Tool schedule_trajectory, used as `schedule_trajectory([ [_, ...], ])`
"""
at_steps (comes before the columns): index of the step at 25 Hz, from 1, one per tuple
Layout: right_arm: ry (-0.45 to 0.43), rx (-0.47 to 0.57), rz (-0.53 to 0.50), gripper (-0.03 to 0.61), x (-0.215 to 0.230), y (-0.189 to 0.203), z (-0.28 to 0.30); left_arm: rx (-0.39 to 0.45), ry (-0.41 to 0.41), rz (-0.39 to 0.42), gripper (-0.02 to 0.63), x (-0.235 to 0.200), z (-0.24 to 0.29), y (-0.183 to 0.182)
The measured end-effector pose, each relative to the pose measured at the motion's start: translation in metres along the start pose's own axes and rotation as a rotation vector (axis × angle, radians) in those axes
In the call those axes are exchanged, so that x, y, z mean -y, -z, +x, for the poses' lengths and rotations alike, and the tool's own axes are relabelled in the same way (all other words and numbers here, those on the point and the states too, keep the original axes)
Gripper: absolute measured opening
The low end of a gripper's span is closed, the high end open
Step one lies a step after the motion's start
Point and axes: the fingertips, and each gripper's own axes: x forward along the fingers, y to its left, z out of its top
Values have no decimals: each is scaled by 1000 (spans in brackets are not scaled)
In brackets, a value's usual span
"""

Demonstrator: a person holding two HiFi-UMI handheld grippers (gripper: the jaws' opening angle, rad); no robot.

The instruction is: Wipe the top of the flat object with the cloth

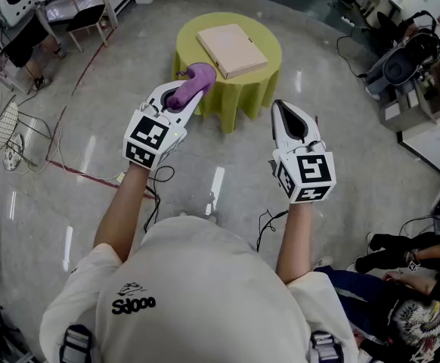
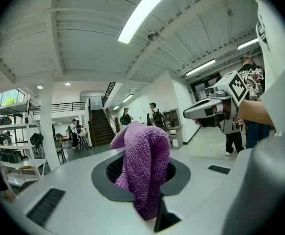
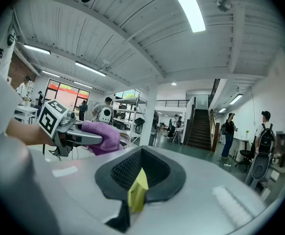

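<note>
A flat tan box [image 1: 231,49] lies on a small round table [image 1: 265,66] draped in yellow-green, ahead of me on the floor. A purple cloth [image 1: 194,80] [image 2: 142,160] bulges out of my left gripper [image 1: 196,91] [image 2: 147,180], which is shut on it and held in the air short of the table's near left edge. My right gripper [image 1: 278,106] [image 3: 138,182] hangs level with it to the right, jaws shut, with only a thin yellow-green sliver showing at their seam. Each gripper view shows the other gripper off to the side.
Cables [image 1: 91,174] trail across the glossy floor at my left. A wire rack [image 1: 4,131] stands at the far left, and chairs [image 1: 84,10] at the back left. Equipment and desks [image 1: 409,66] line the right. A seated person's legs [image 1: 401,252] are at the lower right.
</note>
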Motion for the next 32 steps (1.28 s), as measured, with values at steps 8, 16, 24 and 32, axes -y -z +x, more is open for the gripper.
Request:
schedule_trajectory([
  [8, -31, 37, 83, 9, 19, -1, -2, -9, -11, -3, 64, 7, 12, -2],
  [16, -63, 23, 104, 9, 41, 18, 0, -20, -40, -9, 63, 18, 25, -2],
  [24, -121, 47, 210, 9, 51, 35, 1, -60, -58, -19, 64, 28, 34, 14],
  [32, -76, 41, 206, 9, 78, 44, 38, -58, -58, -26, 64, -3, 69, 23],
])
